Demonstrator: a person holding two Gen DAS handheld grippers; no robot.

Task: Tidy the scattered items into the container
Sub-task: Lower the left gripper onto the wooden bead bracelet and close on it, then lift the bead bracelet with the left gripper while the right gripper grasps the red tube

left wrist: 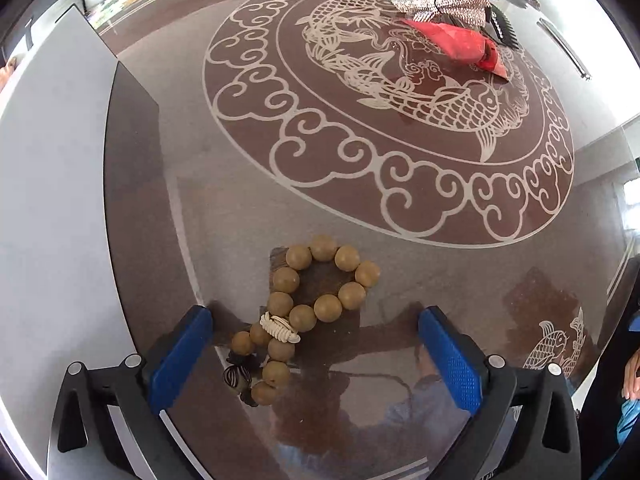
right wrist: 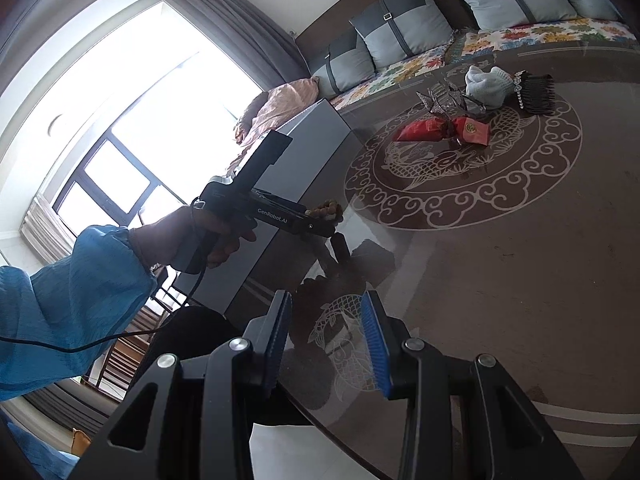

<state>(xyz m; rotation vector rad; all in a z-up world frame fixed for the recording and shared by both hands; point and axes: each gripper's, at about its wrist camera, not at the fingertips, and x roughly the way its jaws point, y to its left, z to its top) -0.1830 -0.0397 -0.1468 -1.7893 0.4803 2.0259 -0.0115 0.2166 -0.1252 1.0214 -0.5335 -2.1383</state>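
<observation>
A bracelet of large tan wooden beads [left wrist: 310, 300] with a white shell charm lies on the glass table between the fingers of my left gripper [left wrist: 316, 330], which is open around it just above the table. In the right wrist view the left gripper [right wrist: 320, 226] is held by a hand at the table's left edge, the beads [right wrist: 326, 209] just past it. My right gripper [right wrist: 326, 320] is open and empty above the near table edge. A red packet [left wrist: 460, 42] [right wrist: 440, 128], a sparkly bow clip [left wrist: 444, 4] and a black comb [right wrist: 536, 92] lie at the far side.
The round glass table [right wrist: 500, 280] has a fish and cloud pattern. A grey box-shaped container [right wrist: 320, 140] stands at the table's left side. A white cloth [right wrist: 486, 82] lies by the comb. A sofa with cushions [right wrist: 400, 28] stands behind. A window is at the left.
</observation>
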